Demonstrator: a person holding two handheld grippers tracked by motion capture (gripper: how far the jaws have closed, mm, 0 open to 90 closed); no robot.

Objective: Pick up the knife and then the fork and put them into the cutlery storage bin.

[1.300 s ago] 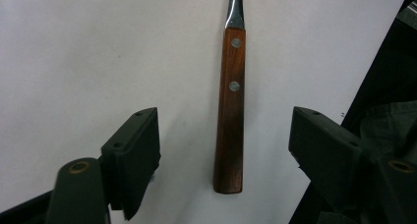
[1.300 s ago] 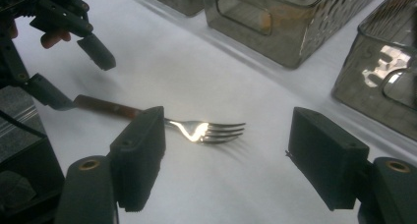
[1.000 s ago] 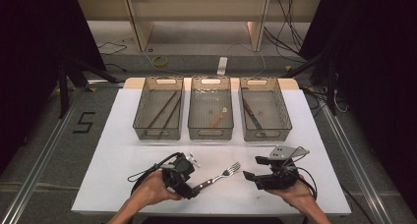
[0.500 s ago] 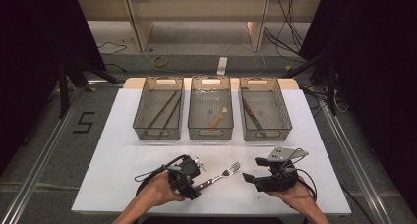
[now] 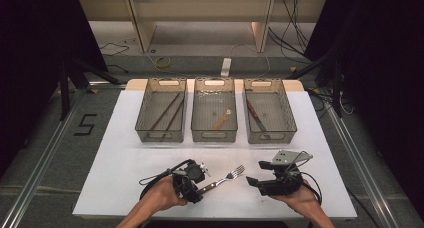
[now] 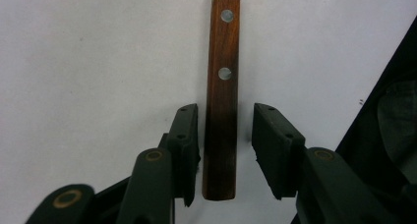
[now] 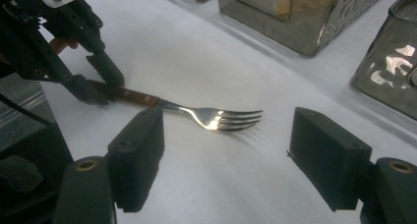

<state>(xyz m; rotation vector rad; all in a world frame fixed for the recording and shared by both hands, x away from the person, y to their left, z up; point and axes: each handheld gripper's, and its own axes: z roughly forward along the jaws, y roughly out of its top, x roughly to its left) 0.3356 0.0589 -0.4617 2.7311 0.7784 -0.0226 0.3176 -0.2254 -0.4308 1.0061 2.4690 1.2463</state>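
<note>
High view looks down over the table [image 5: 125, 188]; both gripper views sit close, sharing the fork [image 5: 222, 179].

three mesh baskets [image 5: 161, 135] side by side on white table [image 5: 115, 173]

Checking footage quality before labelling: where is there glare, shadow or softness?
Right gripper view: glare on the fork tines, near fingers soft. Left gripper view: wooden handle sharp, dark corner at right. High view: white table evenly lit, surroundings black.
</note>
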